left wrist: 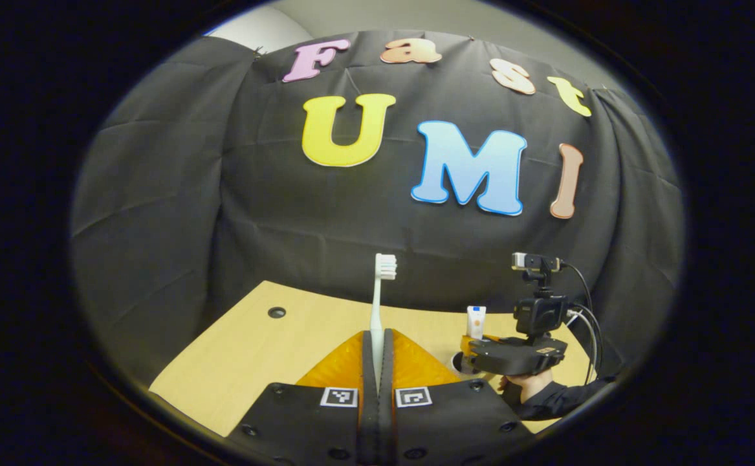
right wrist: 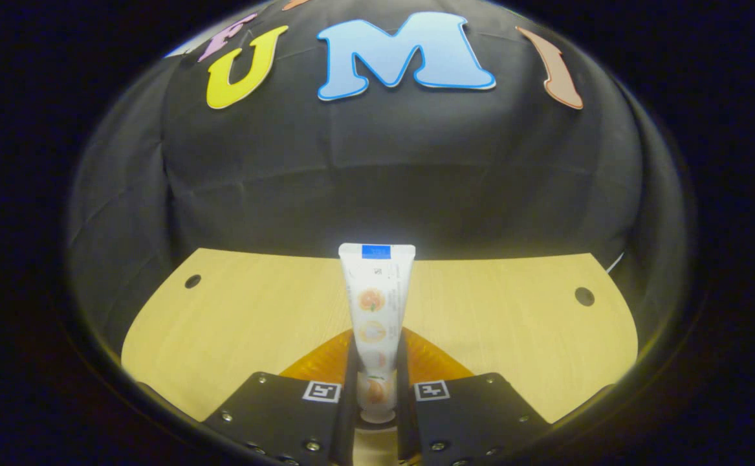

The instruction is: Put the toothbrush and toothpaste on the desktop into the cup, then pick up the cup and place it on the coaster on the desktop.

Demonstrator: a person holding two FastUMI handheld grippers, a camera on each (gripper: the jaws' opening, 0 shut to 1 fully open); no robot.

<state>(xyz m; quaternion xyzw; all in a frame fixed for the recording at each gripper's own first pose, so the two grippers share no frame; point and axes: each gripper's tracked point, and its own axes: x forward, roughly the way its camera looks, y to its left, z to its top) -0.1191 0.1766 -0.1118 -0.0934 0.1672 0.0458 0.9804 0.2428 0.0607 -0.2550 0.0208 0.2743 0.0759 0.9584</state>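
Your left gripper (left wrist: 377,362) pinches the white plastic toothbrush (left wrist: 380,298) upright, bristles up, above the pale wooden desktop (left wrist: 254,349). Your right gripper (right wrist: 377,382) clamps the white toothpaste tube (right wrist: 376,304) upright.

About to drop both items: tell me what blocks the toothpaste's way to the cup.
Nothing visible does. The right gripper holds the toothpaste upright, with a white rim, likely the cup, just below it. The left gripper with the toothbrush stands apart.
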